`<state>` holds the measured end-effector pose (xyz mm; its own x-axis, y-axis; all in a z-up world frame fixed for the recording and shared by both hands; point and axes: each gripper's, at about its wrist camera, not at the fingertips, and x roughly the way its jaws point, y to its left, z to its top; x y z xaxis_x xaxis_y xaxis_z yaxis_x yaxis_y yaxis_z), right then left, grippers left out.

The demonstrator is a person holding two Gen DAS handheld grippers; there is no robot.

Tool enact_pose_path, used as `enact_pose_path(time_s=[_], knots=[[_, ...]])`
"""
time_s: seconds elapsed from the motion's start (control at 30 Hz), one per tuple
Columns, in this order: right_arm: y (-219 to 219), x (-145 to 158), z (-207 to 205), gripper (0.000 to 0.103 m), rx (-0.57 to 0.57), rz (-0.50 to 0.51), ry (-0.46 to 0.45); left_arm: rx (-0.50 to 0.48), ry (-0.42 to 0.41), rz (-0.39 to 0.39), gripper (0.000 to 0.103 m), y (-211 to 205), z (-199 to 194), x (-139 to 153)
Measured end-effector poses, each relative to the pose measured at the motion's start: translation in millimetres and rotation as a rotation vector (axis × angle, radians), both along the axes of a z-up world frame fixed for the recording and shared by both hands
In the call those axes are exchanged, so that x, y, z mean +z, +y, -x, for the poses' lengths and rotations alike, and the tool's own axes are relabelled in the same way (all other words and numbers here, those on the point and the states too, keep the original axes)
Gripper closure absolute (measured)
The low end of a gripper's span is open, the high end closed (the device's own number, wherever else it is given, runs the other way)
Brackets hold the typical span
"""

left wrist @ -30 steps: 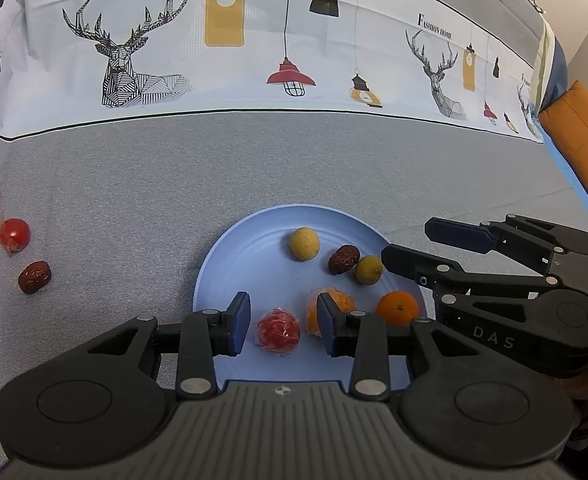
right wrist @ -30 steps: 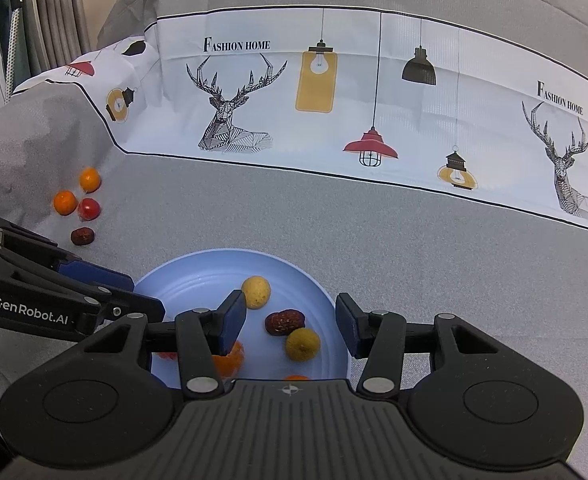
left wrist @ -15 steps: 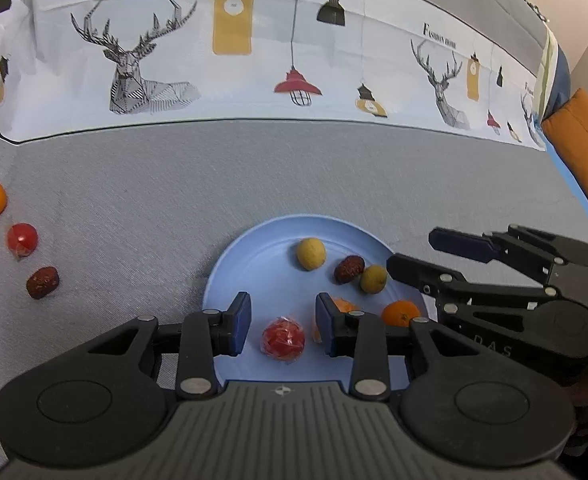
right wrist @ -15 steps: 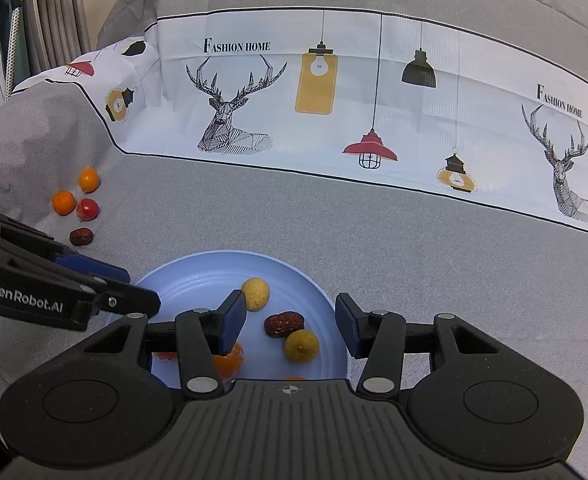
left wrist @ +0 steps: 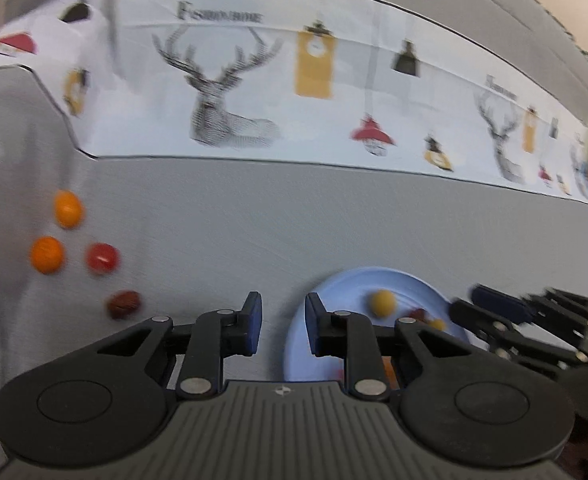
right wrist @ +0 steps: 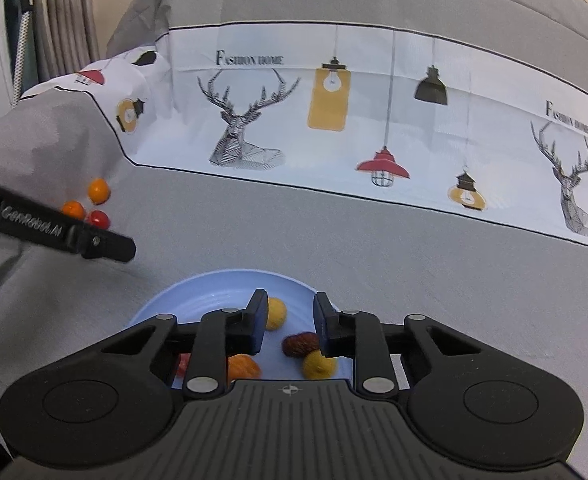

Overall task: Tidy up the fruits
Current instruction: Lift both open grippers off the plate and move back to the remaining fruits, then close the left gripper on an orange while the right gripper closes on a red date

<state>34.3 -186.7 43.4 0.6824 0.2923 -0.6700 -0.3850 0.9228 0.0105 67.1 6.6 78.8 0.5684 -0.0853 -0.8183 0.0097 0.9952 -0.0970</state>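
The blue plate (right wrist: 222, 286) on the gray cloth (right wrist: 413, 248) holds small fruits. Four more fruits (left wrist: 102, 258) lie far left. The left gripper (left wrist: 280, 326) and right gripper (right wrist: 286, 322) are closing, pinching nothing.

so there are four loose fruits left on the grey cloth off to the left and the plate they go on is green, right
Not quite: the plate is light blue, not green, as the right wrist view shows. The rest holds: four loose fruits lie on the grey cloth to the left, two orange ones, a red one and a dark brown one.
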Motion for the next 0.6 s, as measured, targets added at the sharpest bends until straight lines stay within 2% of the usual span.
enact_pose_path(time_s=[0.23,0.33,0.6], knots=[[25.4,5.3,2.2,0.08,0.064,-0.007,-0.037,0.099,-0.039,-0.011,0.077,33.2,-11.2,15.7],[40.2,7.2,2.3,0.082,0.094,-0.021,-0.044,0.146,-0.03,-0.017,0.077,50.2,-18.1,19.3],[101.3,2.5,2.5,0.082,0.213,-0.049,-0.043,0.341,-0.007,0.004,0.077,112.7,-33.6,18.4]])
